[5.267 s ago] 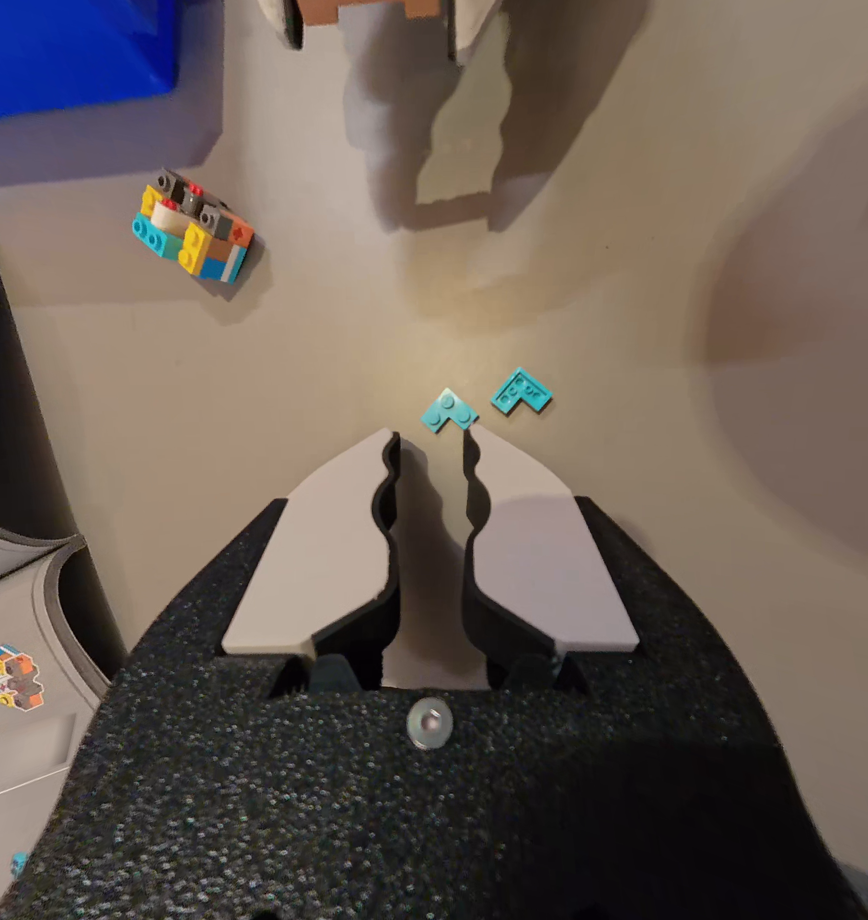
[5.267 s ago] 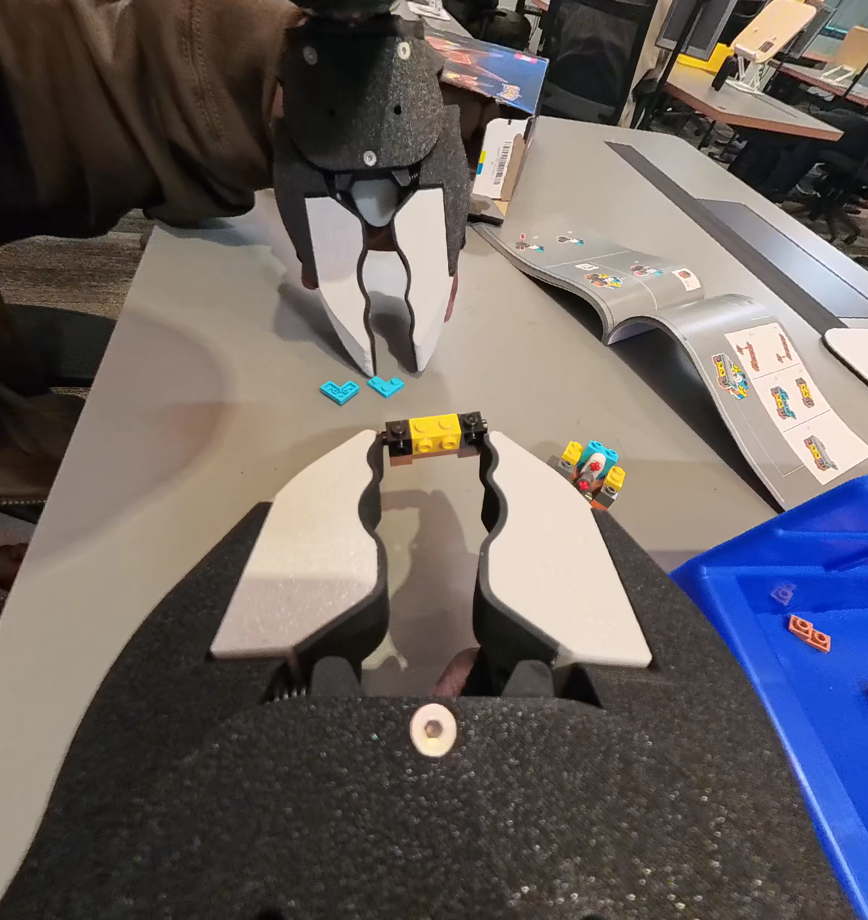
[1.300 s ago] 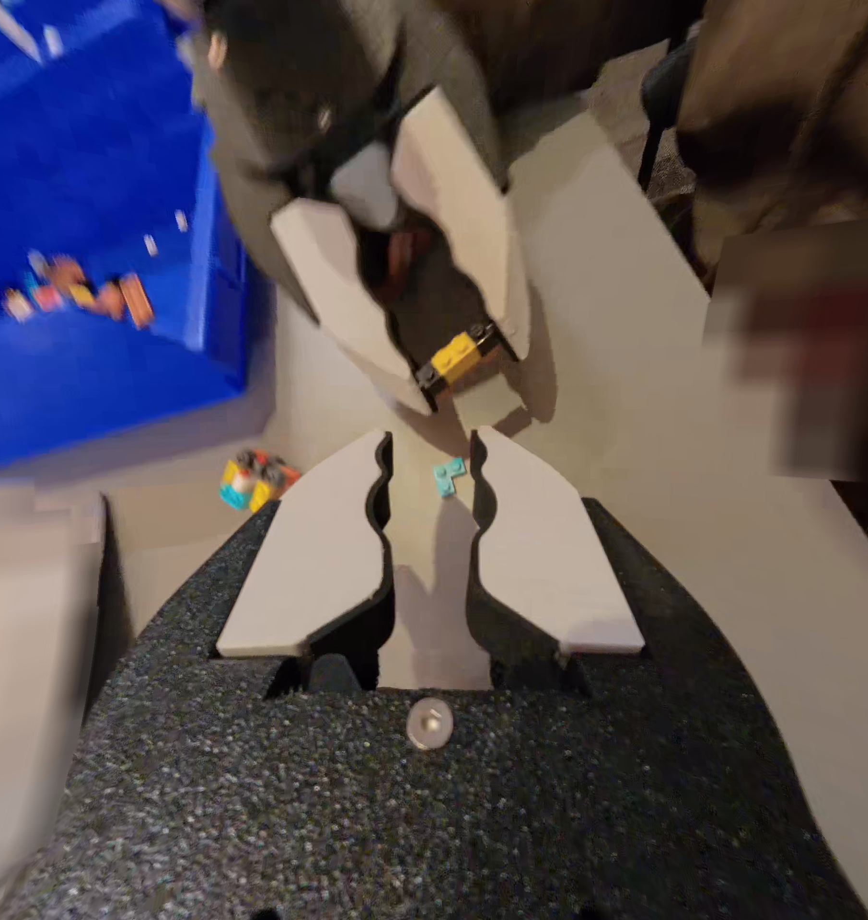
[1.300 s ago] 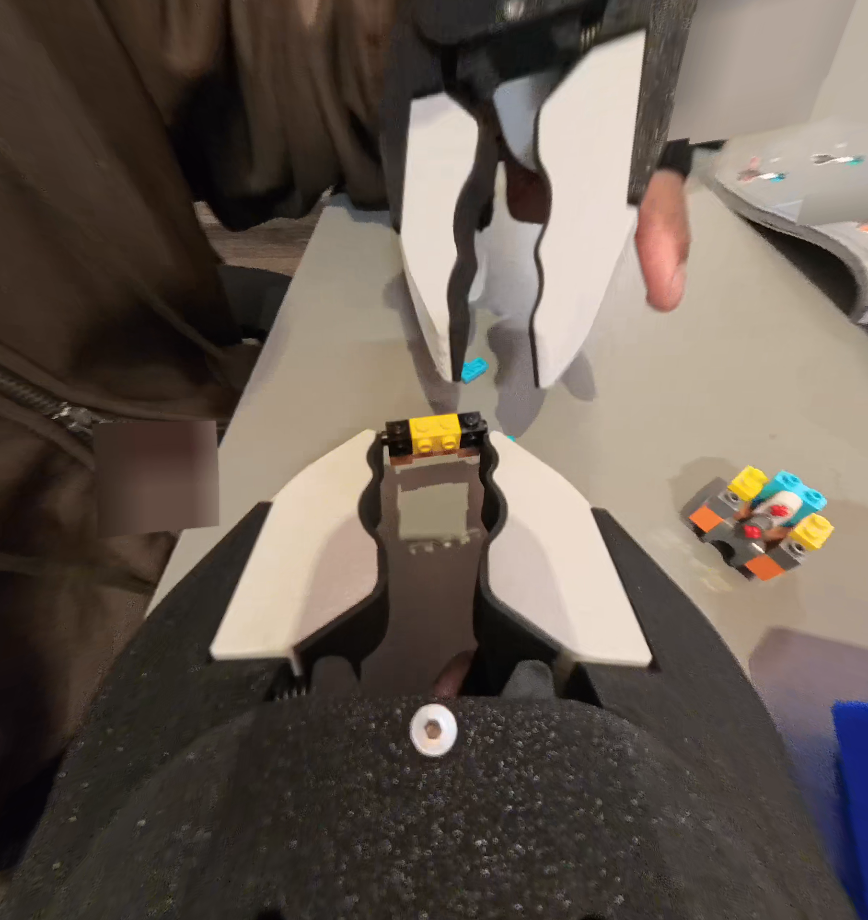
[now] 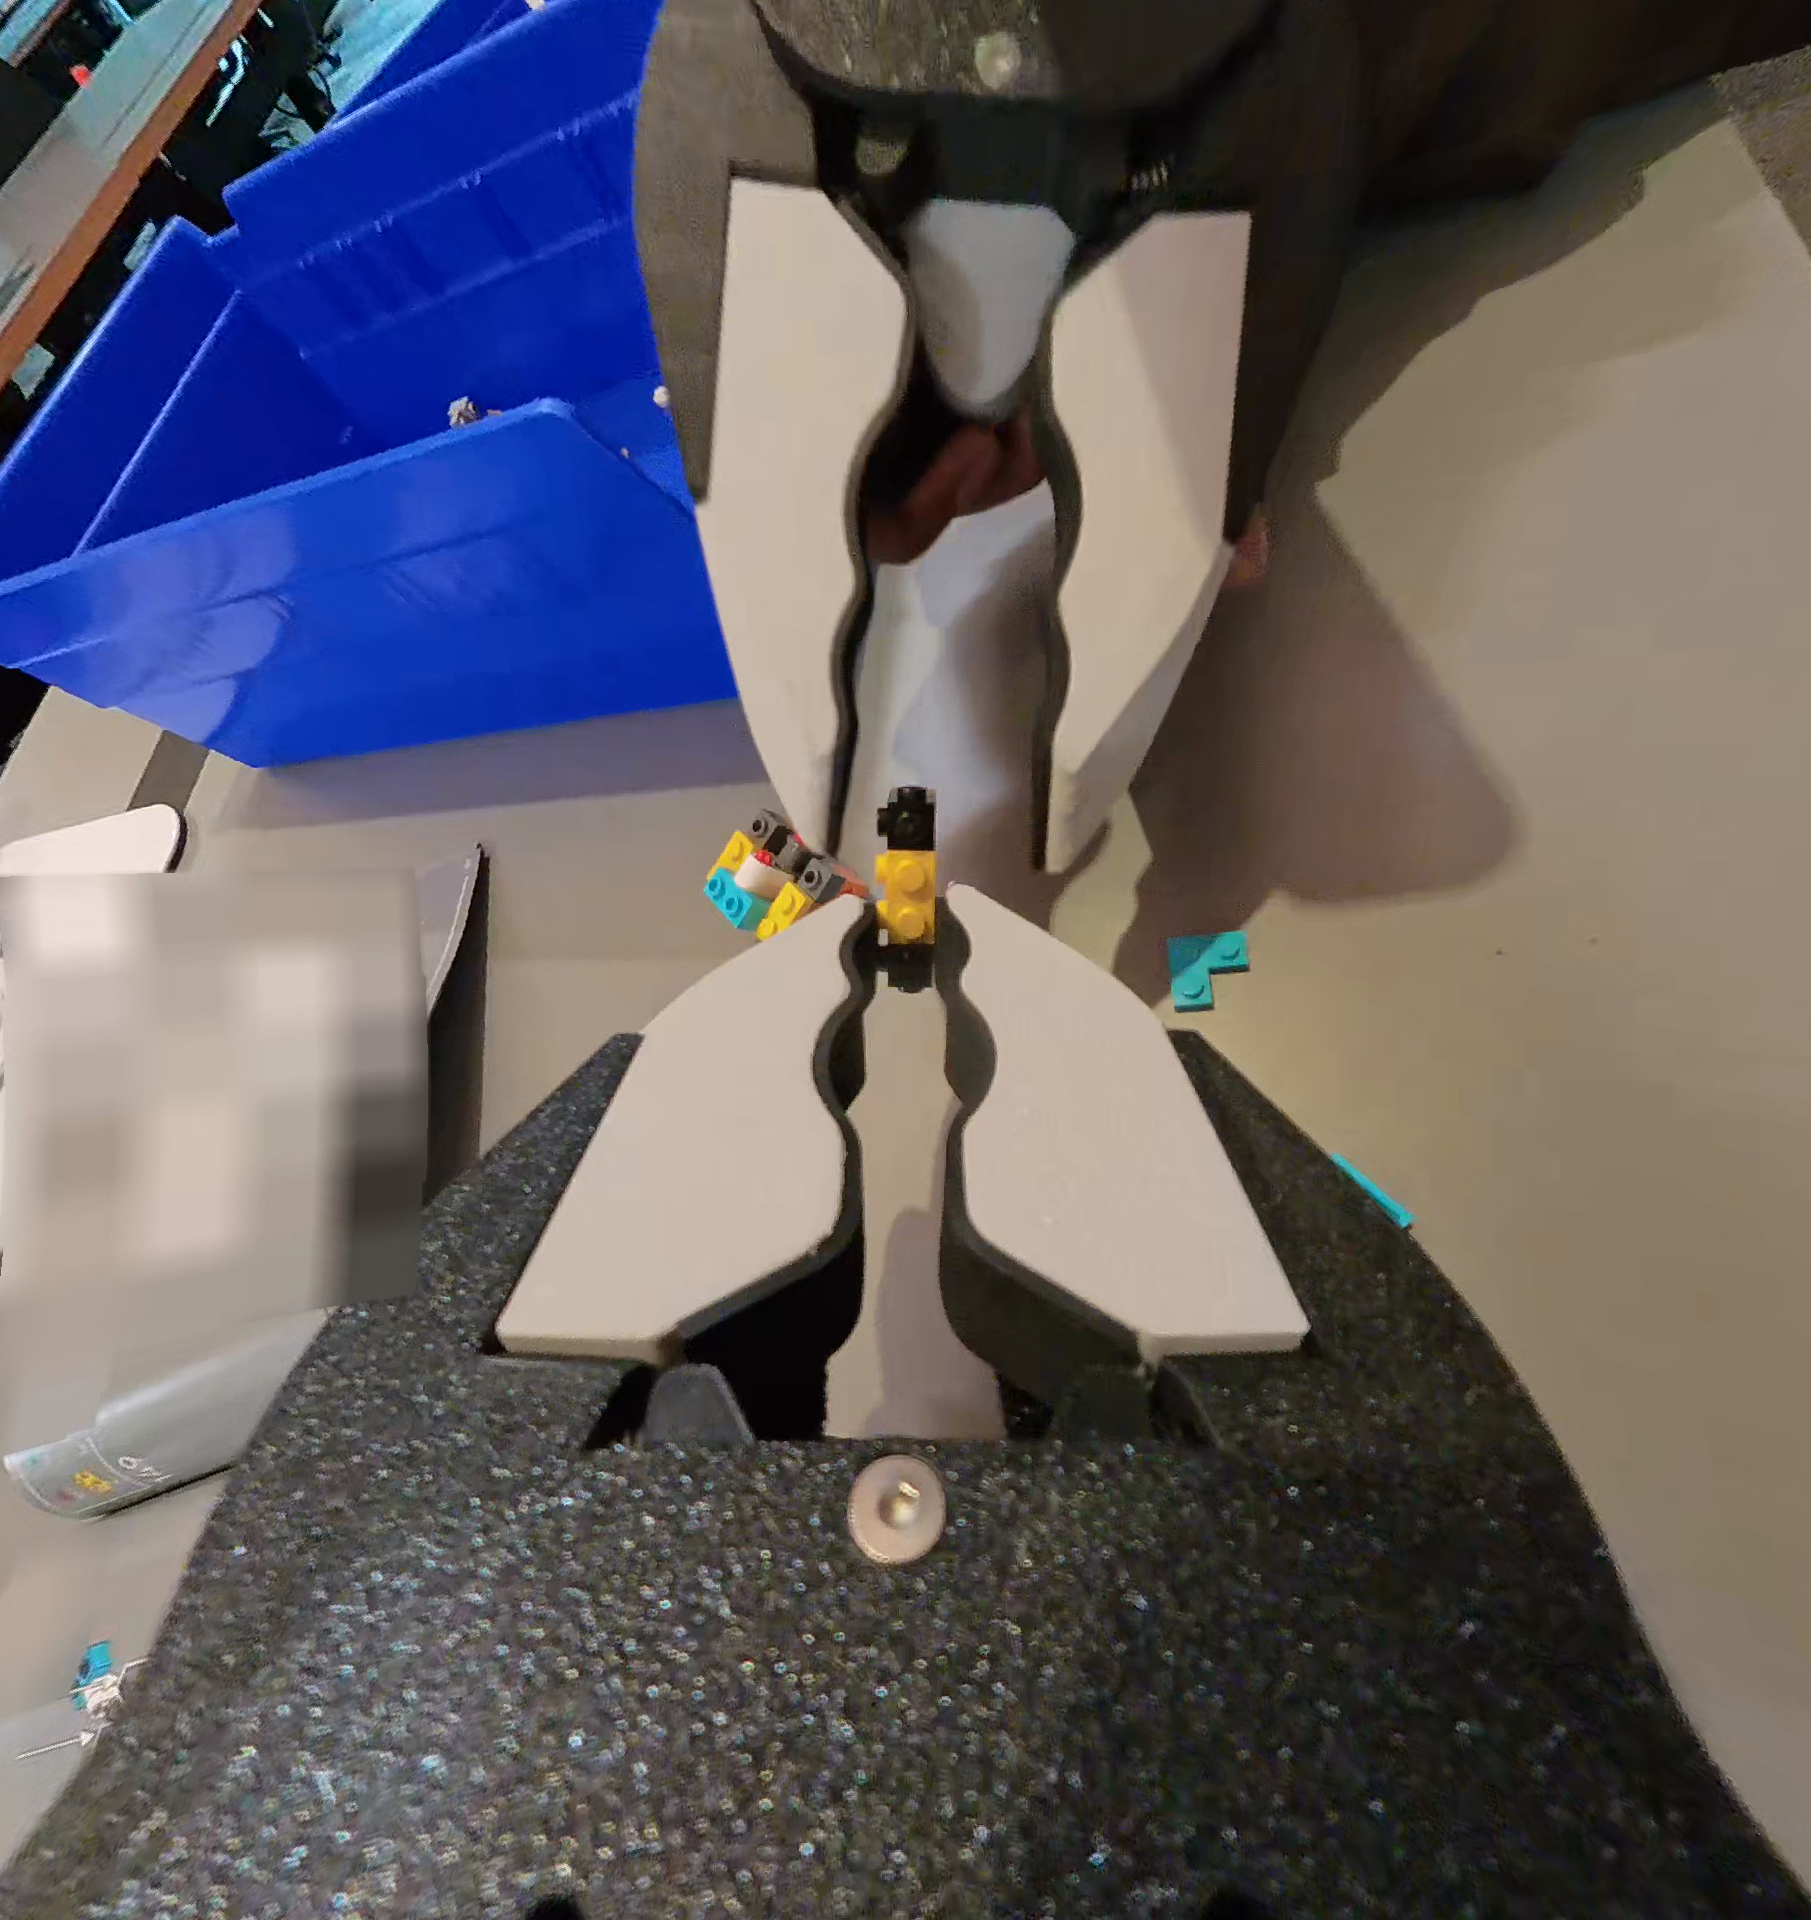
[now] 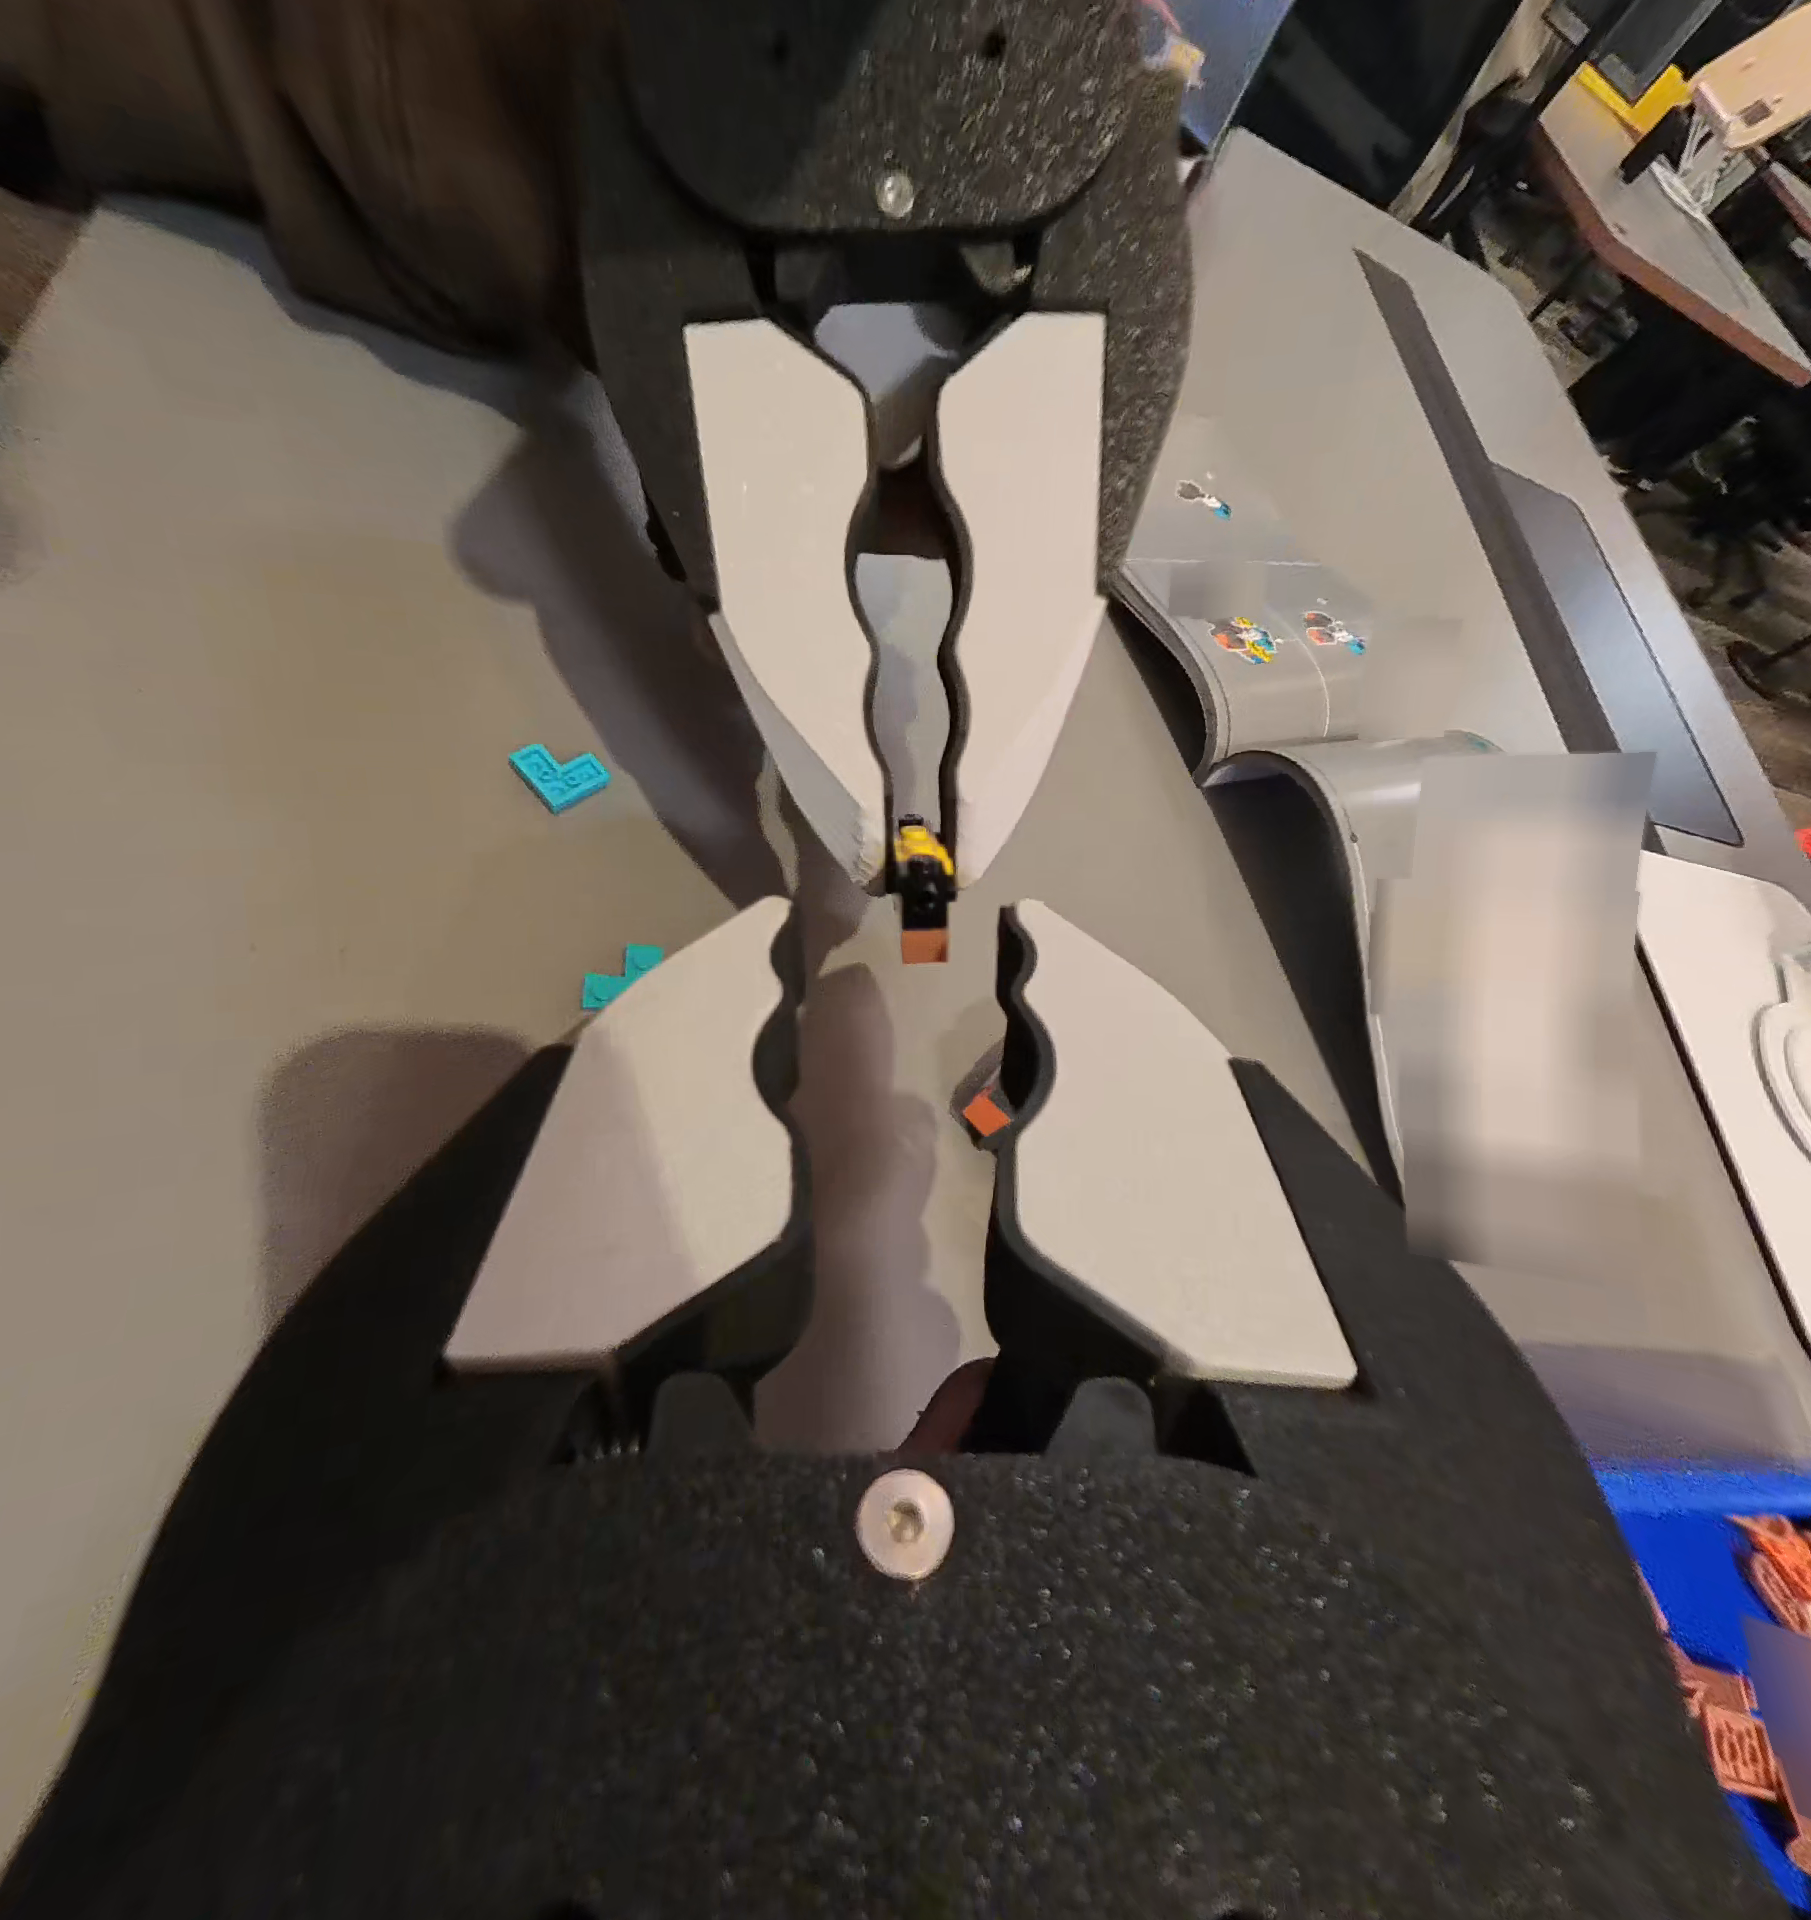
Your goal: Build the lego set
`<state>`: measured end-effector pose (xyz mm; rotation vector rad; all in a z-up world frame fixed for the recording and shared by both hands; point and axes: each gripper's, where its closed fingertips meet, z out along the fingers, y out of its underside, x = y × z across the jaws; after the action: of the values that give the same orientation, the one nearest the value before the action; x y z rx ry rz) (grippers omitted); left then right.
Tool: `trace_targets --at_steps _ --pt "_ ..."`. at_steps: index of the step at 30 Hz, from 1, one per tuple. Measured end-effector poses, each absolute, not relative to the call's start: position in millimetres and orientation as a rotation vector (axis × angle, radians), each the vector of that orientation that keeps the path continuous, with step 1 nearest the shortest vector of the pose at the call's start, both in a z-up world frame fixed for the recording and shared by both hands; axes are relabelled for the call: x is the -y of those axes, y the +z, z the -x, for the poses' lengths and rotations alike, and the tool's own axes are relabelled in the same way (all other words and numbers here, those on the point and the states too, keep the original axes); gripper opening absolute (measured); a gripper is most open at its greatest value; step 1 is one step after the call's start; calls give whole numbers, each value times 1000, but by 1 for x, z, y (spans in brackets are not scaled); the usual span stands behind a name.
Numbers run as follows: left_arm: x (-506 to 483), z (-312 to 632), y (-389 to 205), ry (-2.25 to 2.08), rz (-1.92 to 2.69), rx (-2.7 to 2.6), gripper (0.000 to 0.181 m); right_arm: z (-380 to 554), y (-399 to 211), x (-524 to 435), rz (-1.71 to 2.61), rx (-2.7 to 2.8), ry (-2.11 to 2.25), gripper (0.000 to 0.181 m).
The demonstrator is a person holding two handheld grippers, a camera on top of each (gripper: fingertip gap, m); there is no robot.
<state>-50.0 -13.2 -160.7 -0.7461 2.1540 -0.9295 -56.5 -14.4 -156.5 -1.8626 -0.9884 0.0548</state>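
The left tongs (image 5: 906, 914) are narrow, pinching the yellow-and-black brick strip (image 5: 906, 894) by its near end, above the table (image 5: 1555, 1091). The strip's long axis runs straight out from their tips, and its far end pokes into the gap of the right tongs (image 6: 896, 914). Those face the left tongs tip to tip, stand wide and hold nothing, and neither of their 2 fingers appears to touch the strip. The half-built model (image 5: 771, 883) lies just left of the left tongs' tips, and 1 teal corner plate (image 5: 1202, 966) lies to their right. The left tongs are nearer, so fitting the strip probably falls to them.
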Motion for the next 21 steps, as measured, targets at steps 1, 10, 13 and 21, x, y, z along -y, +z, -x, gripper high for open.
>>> trace_targets --at_steps 1,10,13,21 --pt "14 50 -160 -929 747 -2154 10 58 -158 14 1860 993 48 33" --pt "14 51 -165 -881 735 -2163 10 56 -161 10 1865 973 52 10" --pt "11 53 -164 -909 751 -2156 16 52 -161 10 1881 956 69 10" --pt "13 54 -174 -849 693 -2185 15 52 -161 14 1897 952 136 10"
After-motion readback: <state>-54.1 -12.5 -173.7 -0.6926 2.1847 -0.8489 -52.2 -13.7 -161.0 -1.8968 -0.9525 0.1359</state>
